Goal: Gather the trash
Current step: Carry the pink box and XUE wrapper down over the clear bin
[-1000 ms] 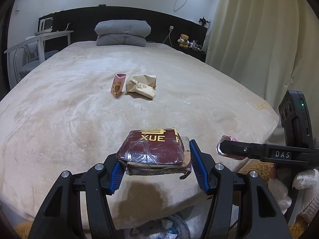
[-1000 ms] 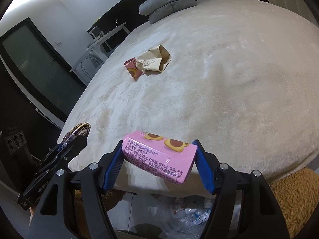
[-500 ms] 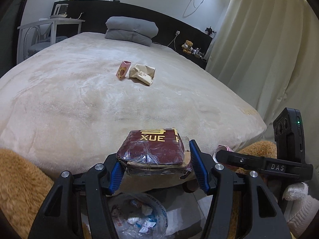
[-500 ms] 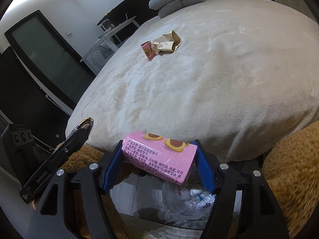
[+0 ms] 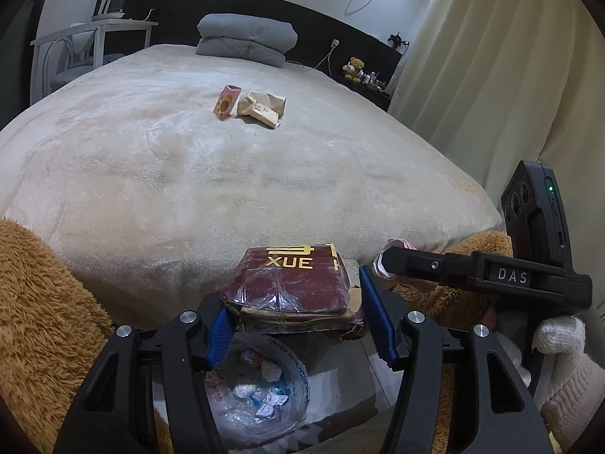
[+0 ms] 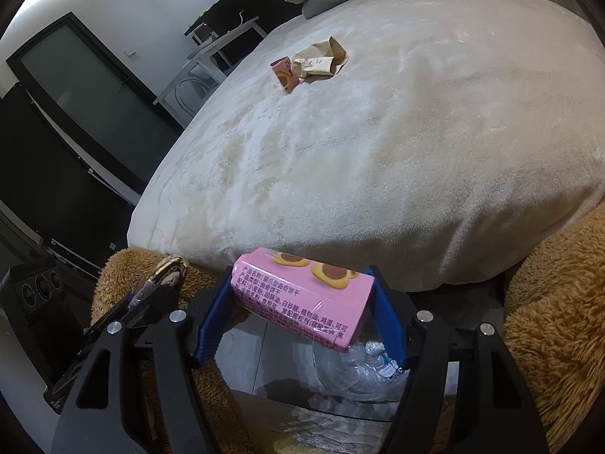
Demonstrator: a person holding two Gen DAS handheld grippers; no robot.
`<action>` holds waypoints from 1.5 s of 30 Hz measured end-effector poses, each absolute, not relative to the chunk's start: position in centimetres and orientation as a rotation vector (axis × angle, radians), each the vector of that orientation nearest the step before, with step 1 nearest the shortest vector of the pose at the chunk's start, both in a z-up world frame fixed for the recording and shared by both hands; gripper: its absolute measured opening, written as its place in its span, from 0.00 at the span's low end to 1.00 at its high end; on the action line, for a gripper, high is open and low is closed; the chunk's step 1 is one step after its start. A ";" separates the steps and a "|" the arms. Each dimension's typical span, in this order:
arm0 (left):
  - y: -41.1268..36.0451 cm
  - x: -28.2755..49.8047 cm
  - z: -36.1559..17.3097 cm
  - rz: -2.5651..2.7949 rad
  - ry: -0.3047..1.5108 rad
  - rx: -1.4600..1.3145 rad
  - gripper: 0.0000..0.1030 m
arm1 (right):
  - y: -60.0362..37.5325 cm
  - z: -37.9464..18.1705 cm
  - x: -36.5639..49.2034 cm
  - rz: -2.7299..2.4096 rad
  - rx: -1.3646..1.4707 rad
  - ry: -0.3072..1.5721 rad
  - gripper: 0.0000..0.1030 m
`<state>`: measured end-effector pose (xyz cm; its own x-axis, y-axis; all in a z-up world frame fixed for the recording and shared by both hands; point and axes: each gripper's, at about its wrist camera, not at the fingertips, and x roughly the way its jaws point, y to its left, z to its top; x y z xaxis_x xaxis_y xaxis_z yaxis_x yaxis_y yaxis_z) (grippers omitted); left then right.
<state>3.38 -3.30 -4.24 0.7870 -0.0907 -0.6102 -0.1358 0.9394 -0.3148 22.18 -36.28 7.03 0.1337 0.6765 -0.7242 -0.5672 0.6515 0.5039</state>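
My left gripper (image 5: 295,321) is shut on a dark red plastic-wrapped packet (image 5: 291,283) marked XUE, held over the gap past the bed's foot. My right gripper (image 6: 298,321) is shut on a pink snack box (image 6: 302,302); it shows from the side in the left wrist view (image 5: 397,265). Below both is a clear trash bag (image 5: 261,386) with wrappers in it, also in the right wrist view (image 6: 359,370). On the bed lie a small pink box (image 5: 226,101) and a crumpled brown paper bag (image 5: 262,108).
The beige bed (image 5: 189,174) fills the middle. Brown fluffy rugs (image 5: 41,302) flank the bag on the floor. Grey pillows (image 5: 245,38) sit at the headboard, a white desk (image 5: 94,34) at far left, curtains (image 5: 491,56) on the right.
Both grippers have drawn back from over the bed and lowered past its foot edge. The trash bag and rugs have come into view beneath the held packet and box.
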 end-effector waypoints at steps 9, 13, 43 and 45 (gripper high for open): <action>-4.1 4.3 -5.8 0.017 0.759 -0.348 0.57 | -35.0 5.4 22.4 0.874 0.073 1.196 0.65; -4.3 4.8 -6.8 -0.009 0.805 -0.363 0.57 | -35.0 4.7 22.8 0.852 0.072 1.233 0.65; -2.9 7.3 -15.3 0.053 1.209 -0.416 0.57 | -31.3 -3.7 24.0 0.712 -0.036 1.561 0.66; -2.8 7.5 -15.9 0.059 1.242 -0.427 0.57 | -31.2 -4.4 24.0 0.697 -0.033 1.586 0.66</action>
